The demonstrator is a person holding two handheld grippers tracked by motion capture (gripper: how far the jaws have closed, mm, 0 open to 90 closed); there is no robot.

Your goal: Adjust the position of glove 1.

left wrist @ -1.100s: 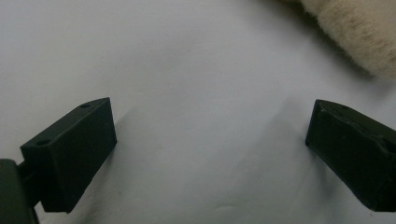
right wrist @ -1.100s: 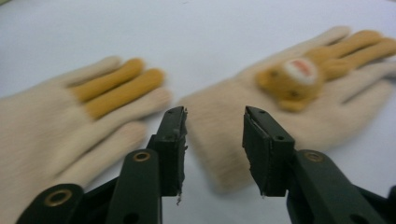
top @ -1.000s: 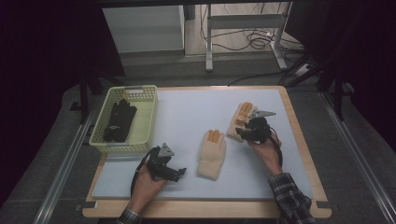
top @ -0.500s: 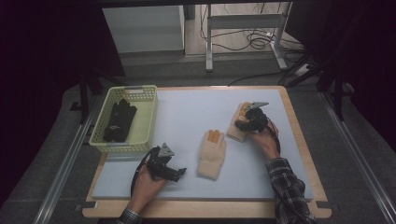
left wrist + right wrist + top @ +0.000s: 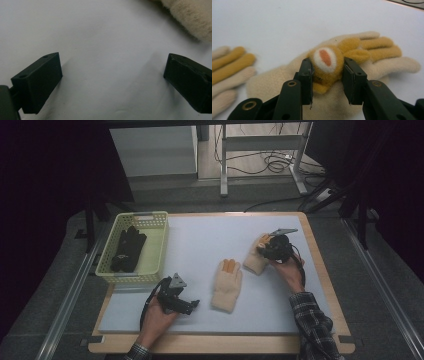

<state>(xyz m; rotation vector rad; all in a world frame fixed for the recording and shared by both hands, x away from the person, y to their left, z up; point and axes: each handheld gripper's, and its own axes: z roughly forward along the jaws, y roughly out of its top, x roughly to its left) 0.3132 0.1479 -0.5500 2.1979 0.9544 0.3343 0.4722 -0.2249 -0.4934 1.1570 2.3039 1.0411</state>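
While the left gripper (image 5: 192, 305) lay released beside the basket (image 5: 134, 249), the right gripper (image 5: 327, 75) grasped the far glove (image 5: 362, 65); next, lifting toward that basket seemed required.

Right tongs (image 5: 326, 75) clamped tight, left tongs (image 5: 112, 80) spread wide.

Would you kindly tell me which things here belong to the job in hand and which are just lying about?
In the job:
- right gripper, jaws closed on the far cream glove
- near cream glove
- yellow basket

Lying about:
- left gripper, jaws open over the white mat
- black gloves in the basket
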